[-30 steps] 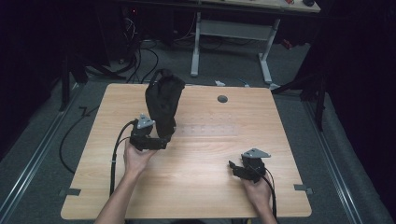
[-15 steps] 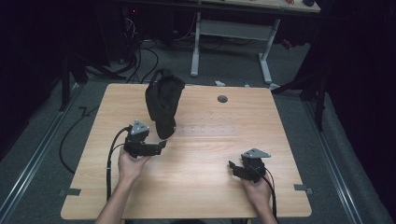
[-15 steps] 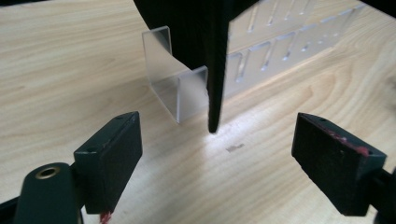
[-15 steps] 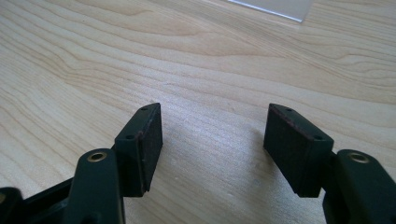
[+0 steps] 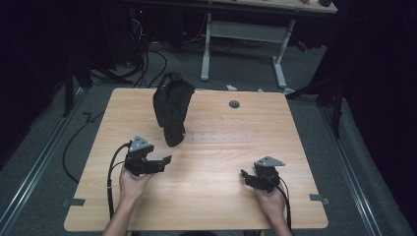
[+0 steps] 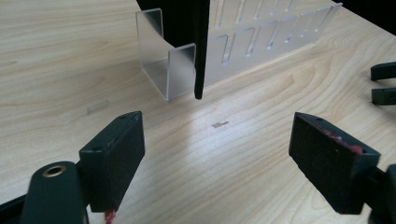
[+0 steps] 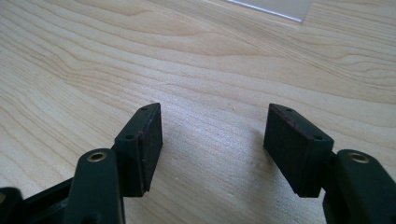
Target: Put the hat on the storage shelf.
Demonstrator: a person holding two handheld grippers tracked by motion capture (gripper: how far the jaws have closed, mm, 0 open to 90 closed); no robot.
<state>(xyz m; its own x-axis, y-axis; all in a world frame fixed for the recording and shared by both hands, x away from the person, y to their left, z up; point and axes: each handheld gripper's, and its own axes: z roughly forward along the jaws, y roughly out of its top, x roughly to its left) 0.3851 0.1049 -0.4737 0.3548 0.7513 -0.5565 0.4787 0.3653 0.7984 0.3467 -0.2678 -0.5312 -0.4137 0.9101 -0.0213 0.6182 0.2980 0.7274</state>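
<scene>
A black, floppy-looking object (image 5: 172, 110) stands upright on the far-left part of the wooden table (image 5: 211, 206). In the left gripper view its thin black lower edge (image 6: 199, 51) hangs in the end slot of a clear acrylic rack (image 6: 243, 51). My left gripper (image 5: 164, 163) sits just in front of it, a short gap away. It is open (image 6: 215, 135) and holds nothing. My right gripper (image 5: 246, 178) rests low near the front right, also open (image 7: 212, 121) and holding nothing, over bare wood. The rack's clear edge (image 7: 275, 7) shows ahead of it.
A round grey grommet (image 5: 234, 103) is set in the table's far side. The right gripper's jaw tips (image 6: 383, 81) show at the edge of the left gripper view. Beyond the table stand a white desk frame (image 5: 241, 29) and floor cables (image 5: 74, 142).
My left gripper has drawn back from the black object's lower end toward the near edge. The black object and the right gripper have stayed put.
</scene>
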